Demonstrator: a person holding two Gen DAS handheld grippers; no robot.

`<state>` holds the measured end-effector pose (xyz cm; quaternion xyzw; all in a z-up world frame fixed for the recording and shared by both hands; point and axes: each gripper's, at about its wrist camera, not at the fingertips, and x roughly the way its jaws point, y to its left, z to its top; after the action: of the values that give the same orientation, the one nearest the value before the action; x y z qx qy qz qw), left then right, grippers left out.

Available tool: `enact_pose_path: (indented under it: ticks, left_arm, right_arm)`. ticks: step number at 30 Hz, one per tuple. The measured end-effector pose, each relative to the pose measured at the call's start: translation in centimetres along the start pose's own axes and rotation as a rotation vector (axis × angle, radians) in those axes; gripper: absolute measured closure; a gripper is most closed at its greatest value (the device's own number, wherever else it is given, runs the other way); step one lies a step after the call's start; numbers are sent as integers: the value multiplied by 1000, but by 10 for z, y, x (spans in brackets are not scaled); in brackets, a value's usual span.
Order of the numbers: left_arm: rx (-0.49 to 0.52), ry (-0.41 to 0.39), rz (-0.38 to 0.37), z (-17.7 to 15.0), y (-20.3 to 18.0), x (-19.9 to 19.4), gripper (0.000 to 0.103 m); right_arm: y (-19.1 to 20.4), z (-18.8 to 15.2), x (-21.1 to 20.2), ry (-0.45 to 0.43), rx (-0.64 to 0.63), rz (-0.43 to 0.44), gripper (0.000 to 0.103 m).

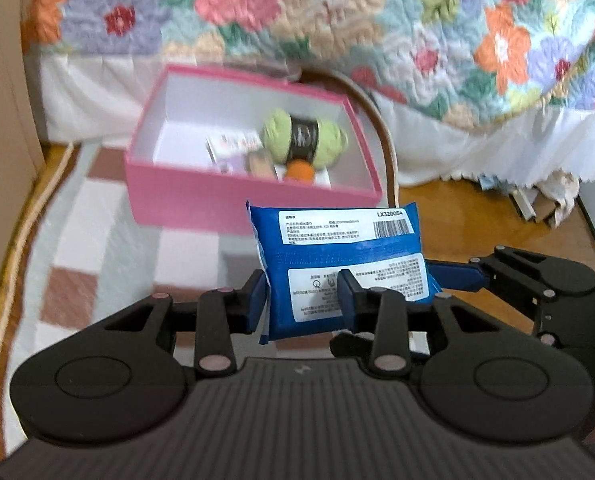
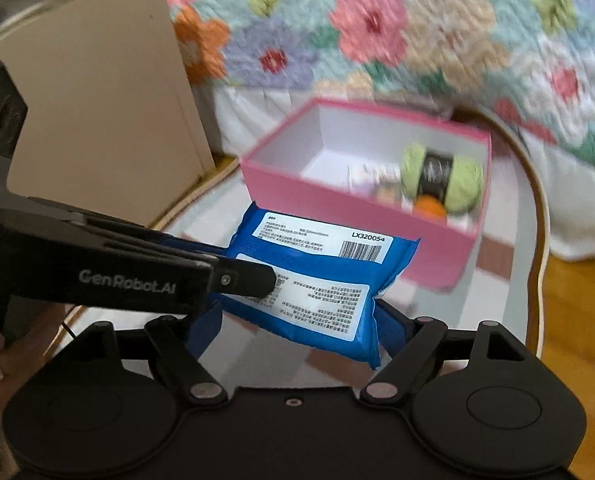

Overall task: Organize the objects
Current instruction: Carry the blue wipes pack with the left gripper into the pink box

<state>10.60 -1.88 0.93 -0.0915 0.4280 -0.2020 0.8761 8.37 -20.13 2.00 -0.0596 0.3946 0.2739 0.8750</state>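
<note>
Two grippers, one blue wipes pack (image 1: 339, 264) held above a checked rug (image 1: 77, 248).
Left gripper (image 1: 303, 300) clamps the pack; right gripper (image 2: 293, 332) straddles it, seemingly not pressing. Pink box (image 1: 201, 196) stands beside a floral bedspread (image 1: 337, 20).

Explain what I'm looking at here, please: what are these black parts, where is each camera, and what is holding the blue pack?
A person holds two handheld grippers; each picture comes from a camera on one, looking forward along it. The left gripper is clamped on the blue labelled pack, above the checked rug. The right gripper has its fingers either side of the same pack; whether they press it is unclear. Behind sits an open pink box holding a green yarn skein.
</note>
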Motion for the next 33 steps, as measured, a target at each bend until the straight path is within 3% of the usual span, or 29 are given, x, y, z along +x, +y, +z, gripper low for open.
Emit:
enact_pose_path:
  ticks: [5, 13, 19, 23, 27, 33]
  left_arm:
    - [29, -77, 36, 37, 1, -16, 67]
    - [-59, -135, 67, 103, 34, 1, 67]
    - [-107, -104, 94, 140, 62, 45, 67]
    - [-129, -62, 119, 150, 75, 79, 67]
    - [-121, -8, 160, 151, 81, 114, 67]
    - [-91, 55, 228, 144, 85, 155, 67]
  right_arm:
    - [8, 39, -6, -36, -131, 8, 18]
    - [3, 110, 19, -131, -209, 21, 20]
    - [-24, 146, 63, -116, -230, 29, 34]
    - [-44, 160, 97, -56, -210, 51, 44]
    - [-60, 160, 133, 8, -203, 51, 61]
    - [-81, 147, 180, 75, -127, 71, 66]
